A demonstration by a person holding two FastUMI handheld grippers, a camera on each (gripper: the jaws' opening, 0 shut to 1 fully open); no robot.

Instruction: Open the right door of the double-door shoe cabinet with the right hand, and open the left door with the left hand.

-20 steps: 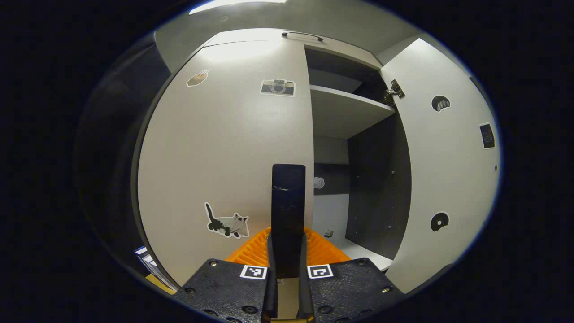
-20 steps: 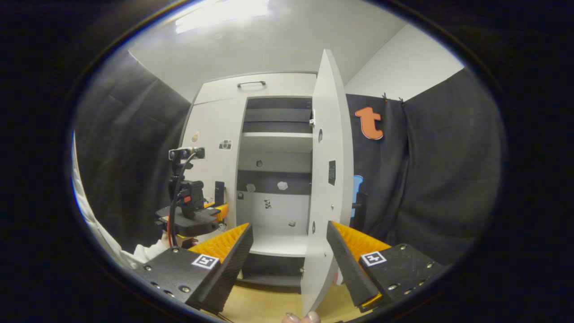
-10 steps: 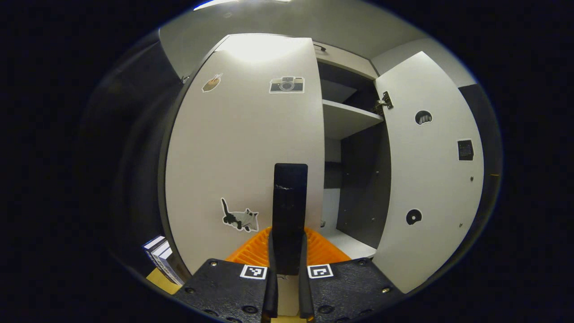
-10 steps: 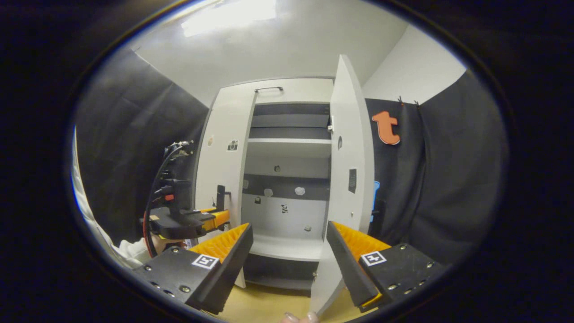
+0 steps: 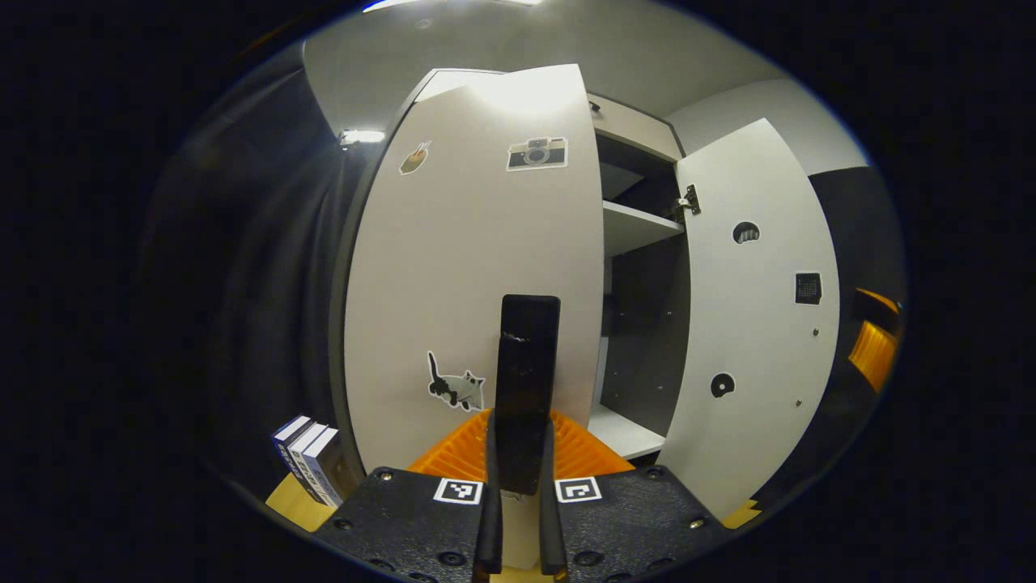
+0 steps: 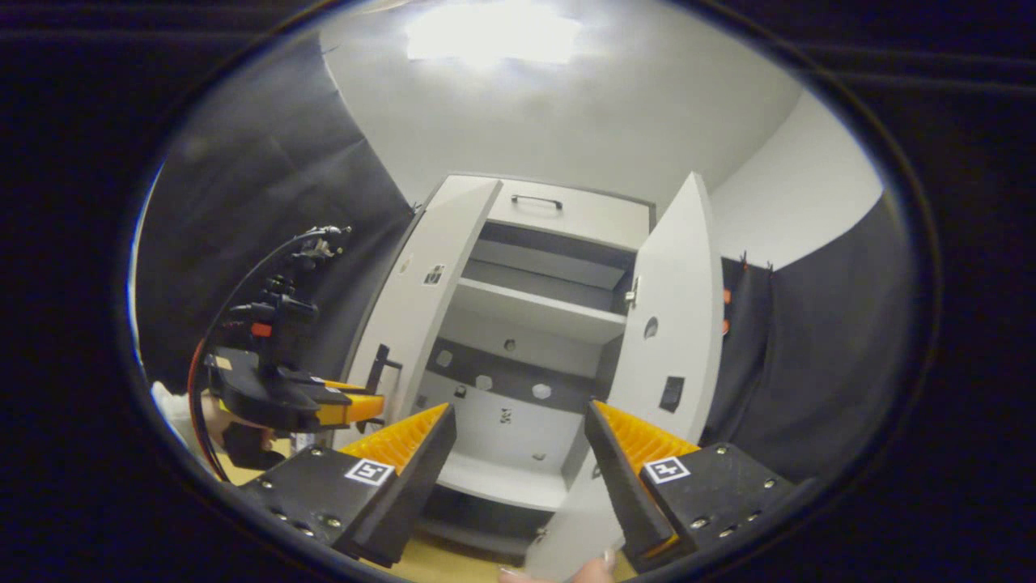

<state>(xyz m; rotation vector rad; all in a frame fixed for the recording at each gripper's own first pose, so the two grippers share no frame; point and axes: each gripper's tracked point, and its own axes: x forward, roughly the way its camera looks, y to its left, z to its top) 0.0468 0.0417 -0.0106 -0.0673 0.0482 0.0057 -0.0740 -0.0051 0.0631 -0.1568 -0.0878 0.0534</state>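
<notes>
White right door [image 5: 753, 324] is open; right gripper [image 6: 518, 453] gapes wide, holding nothing. Left gripper [image 5: 518, 453] pinches the left door [image 5: 469, 267] handle [image 5: 526, 380] (partly swung, more to go)

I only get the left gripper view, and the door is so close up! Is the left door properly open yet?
Observer: Yes. From the front, in the right gripper view, the white left cabinet door stands swung well out from the cabinet.
Operator: Good! My left gripper is clamped on its black bar handle. What's the right gripper doing?
Observer: The right gripper has its fingers spread wide apart, holding nothing. The white right cabinet door stands open beyond them.
Operator: What's at the back of the cabinet?
Observer: Several small stickers are dotted across the back panel, below the upper white shelf.
</notes>
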